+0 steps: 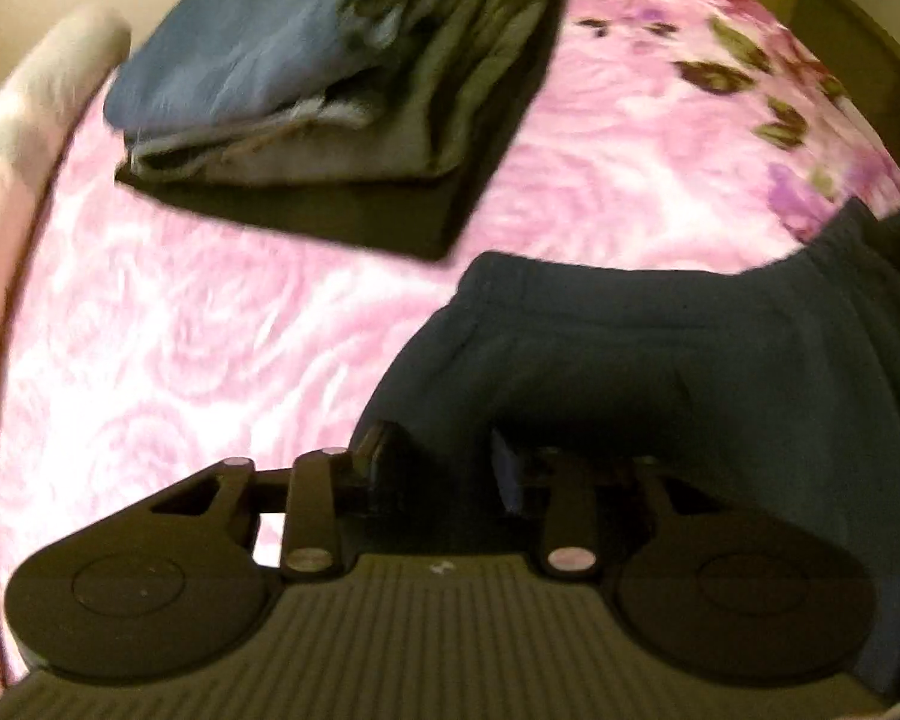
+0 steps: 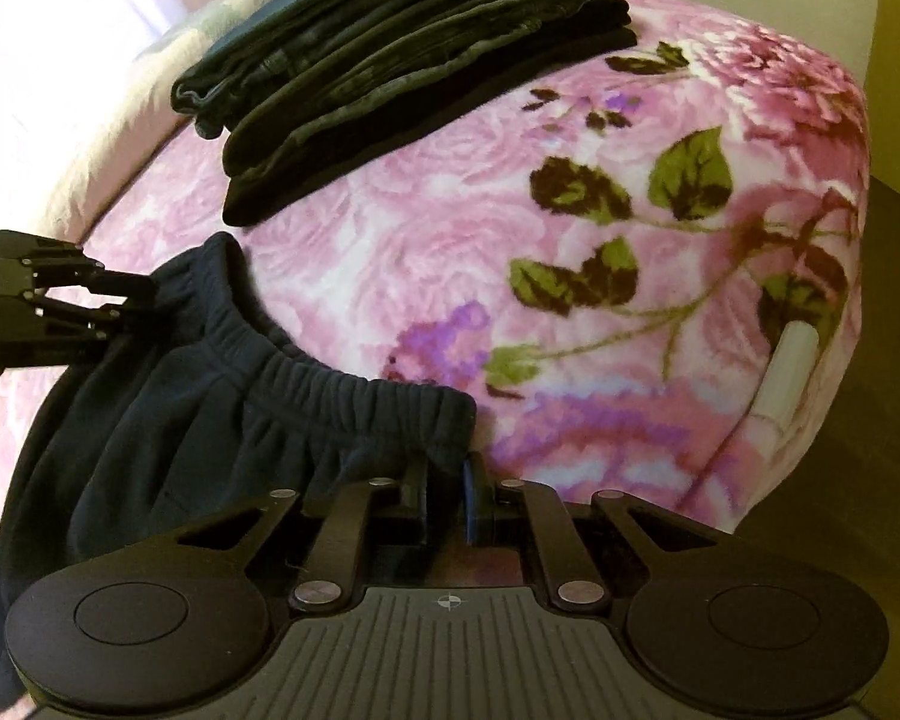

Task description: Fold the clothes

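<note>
Dark navy trousers [image 1: 660, 372] with an elastic waistband [image 2: 342, 378] lie on a pink floral blanket [image 2: 450, 240]. My right gripper [image 2: 447, 486] is shut on the waistband's right end, with the cloth pinched in a narrow gap. My left gripper [image 1: 447, 462] has bunched navy cloth filling the space between its fingers. In the right wrist view, the left gripper [image 2: 135, 303] grips the waistband's left corner. The waistband sags in a curve between the two grippers.
A stack of folded dark and blue clothes [image 1: 330, 60] [image 2: 402, 60] sits on the blanket [image 1: 180, 330] beyond the trousers. A pale pillow or sheet [image 1: 24, 120] lies at the left. A white tube [image 2: 789, 366] rests at the bed's right edge, above dark floor [image 2: 840, 480].
</note>
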`<state>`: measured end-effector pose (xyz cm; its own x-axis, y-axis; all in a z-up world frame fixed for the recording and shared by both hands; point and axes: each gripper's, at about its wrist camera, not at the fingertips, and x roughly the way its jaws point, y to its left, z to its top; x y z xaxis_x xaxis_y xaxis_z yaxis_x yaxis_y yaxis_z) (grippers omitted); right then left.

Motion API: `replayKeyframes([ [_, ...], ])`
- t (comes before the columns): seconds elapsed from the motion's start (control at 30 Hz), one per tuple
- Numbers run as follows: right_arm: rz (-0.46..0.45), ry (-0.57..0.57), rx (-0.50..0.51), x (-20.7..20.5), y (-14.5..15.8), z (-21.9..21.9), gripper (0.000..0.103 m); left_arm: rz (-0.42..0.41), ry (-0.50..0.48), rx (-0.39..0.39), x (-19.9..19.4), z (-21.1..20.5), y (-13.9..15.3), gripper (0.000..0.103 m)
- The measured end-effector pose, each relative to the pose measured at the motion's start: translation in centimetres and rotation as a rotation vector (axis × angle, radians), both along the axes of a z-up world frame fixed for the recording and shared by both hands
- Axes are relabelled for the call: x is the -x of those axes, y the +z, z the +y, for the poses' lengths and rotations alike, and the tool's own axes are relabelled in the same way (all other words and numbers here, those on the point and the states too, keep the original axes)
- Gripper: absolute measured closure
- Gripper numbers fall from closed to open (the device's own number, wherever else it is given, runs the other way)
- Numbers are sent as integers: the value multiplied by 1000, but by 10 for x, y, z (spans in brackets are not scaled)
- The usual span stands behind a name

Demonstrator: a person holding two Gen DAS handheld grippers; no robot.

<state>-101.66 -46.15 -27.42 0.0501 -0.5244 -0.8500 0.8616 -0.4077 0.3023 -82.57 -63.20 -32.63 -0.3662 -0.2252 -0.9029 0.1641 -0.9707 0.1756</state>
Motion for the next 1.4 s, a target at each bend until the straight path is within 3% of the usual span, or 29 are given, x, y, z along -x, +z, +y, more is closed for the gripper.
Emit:
replayKeyframes([
  [0.07, -6, -14, 5, 0, 1, 1, 93, -2, -4, 2, 1, -1, 0, 66],
  [0.1, -5, -18, 7, 0, 3, 2, 87, 4, -3, 8, -1, 1, 4, 66],
  [0.13, 13, -19, 10, -2, 8, 5, 79, 11, -2, 14, -5, 4, 9, 66],
  [0.17, 32, -19, 12, -4, 13, 8, 59, 17, 5, 19, -12, 7, 14, 67],
  [0.2, 49, -19, 15, -6, 18, 11, 54, 23, 12, 24, -19, 10, 20, 67],
  [0.3, 41, -11, 29, -17, 33, 24, 54, 44, 59, 22, -53, 22, 38, 69],
  [0.47, -115, 23, 20, -55, 33, 52, 55, 52, 190, -49, -146, 69, 58, 69],
  [0.57, -208, 27, 2, -74, 19, 69, 55, 8, 218, -75, -209, 123, 59, 69],
  [0.7, -268, -16, 12, -84, 1, 81, 55, -76, 264, -94, -292, 198, 53, 69],
  [0.83, -264, -66, 21, -93, 1, 90, 55, -142, 346, -81, -364, 267, 52, 65],
  [1.03, -239, -24, -18, -145, 5, 107, 55, -213, 439, -51, -463, 360, 52, 63],
  [1.27, -235, -43, -57, -213, -2, 131, 55, -358, 399, 25, -548, 457, 27, 63],
  [1.4, -215, -46, -67, -241, -1, 140, 55, -412, 393, 88, -573, 476, 2, 66],
])
